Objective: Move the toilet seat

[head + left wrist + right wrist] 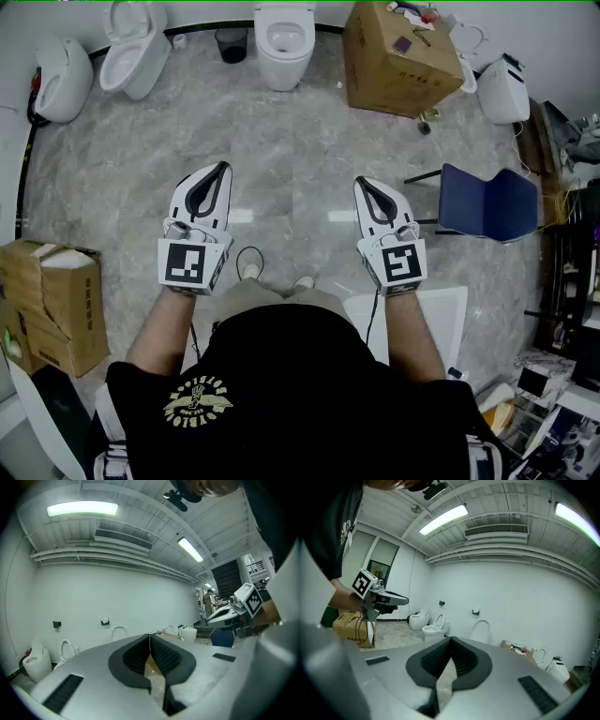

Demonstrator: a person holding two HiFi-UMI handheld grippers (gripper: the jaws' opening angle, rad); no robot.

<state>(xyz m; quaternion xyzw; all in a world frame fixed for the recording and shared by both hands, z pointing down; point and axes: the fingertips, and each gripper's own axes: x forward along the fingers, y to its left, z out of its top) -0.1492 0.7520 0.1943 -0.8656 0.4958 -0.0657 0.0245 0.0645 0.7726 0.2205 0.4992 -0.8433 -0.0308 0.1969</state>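
Against the far wall, straight ahead of me, the toilet seat (284, 37) is on the middle toilet (281, 67), well apart from both tools. My left hand-held gripper (222, 169) and right hand-held gripper (362, 182) hover side by side over the marble floor (291, 141), jaws closed on nothing.

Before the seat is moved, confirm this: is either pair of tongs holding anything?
No, the left tongs and the right tongs are both shut at the tips, with nothing between them.
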